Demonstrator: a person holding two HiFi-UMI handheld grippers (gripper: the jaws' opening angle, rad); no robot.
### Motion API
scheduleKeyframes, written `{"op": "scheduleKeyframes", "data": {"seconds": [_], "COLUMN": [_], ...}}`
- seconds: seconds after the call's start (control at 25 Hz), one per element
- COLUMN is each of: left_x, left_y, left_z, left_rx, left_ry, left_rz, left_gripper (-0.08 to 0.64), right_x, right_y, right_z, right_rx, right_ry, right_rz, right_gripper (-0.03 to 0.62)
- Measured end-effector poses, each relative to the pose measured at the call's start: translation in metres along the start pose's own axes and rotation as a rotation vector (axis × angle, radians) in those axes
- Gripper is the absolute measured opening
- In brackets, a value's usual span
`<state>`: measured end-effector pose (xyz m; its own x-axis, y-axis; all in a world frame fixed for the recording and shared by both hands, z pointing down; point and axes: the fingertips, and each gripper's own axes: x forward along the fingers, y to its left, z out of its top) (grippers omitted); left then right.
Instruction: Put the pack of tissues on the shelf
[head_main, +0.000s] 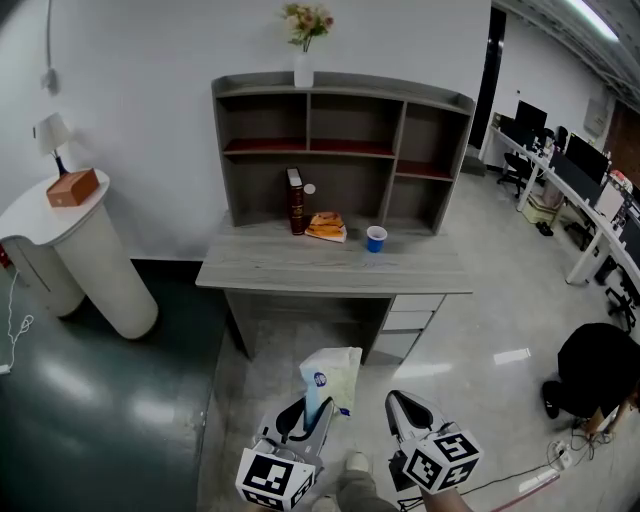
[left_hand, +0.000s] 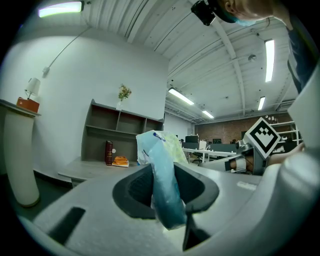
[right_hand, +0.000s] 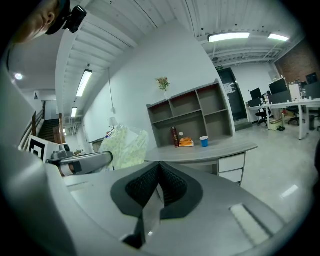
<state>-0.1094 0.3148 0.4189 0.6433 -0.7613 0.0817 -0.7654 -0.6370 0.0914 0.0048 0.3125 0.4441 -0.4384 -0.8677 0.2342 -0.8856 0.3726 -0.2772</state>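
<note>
The pack of tissues (head_main: 333, 376), pale green-white with a blue end, sticks up from my left gripper (head_main: 309, 409), which is shut on its lower end. In the left gripper view the pack (left_hand: 161, 150) fills the gap between the jaws of the left gripper (left_hand: 165, 192). My right gripper (head_main: 404, 409) hovers just to its right, shut and empty; its pads meet in the right gripper view (right_hand: 159, 175). Ahead stands the grey desk (head_main: 330, 268) with its shelf unit (head_main: 340, 150). Both grippers are well short of the desk.
On the desk sit a dark red book (head_main: 295, 201), an orange item (head_main: 326, 226) and a blue cup (head_main: 376, 239). A vase of flowers (head_main: 304, 45) tops the shelf. A white pedestal (head_main: 85, 250) stands left; a crouching person (head_main: 595, 375) and office desks (head_main: 585, 200) are to the right.
</note>
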Motion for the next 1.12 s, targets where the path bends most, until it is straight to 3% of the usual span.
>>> {"op": "scheduleKeyframes", "data": {"seconds": [0.28, 0.6, 1.12], "left_x": [0.048, 0.126, 0.238], "left_y": [0.023, 0.057, 0.102], "left_z": [0.004, 0.025, 0.056], "left_rx": [0.009, 0.011, 0.006], "left_ry": [-0.001, -0.013, -0.047], "left_rz": [0.003, 0.03, 0.068], "left_gripper": [0.097, 0.097, 0.097], "right_x": [0.046, 0.119, 0.198], "right_y": [-0.029, -0.069, -0.137], "right_z": [0.019, 0.06, 0.108], "right_rx": [-0.019, -0.106, -0.115], "right_ry": [-0.01, 0.006, -0.006], "right_rz": [0.016, 0.042, 0.105], "right_gripper": [-0.003, -0.003, -0.003]}}
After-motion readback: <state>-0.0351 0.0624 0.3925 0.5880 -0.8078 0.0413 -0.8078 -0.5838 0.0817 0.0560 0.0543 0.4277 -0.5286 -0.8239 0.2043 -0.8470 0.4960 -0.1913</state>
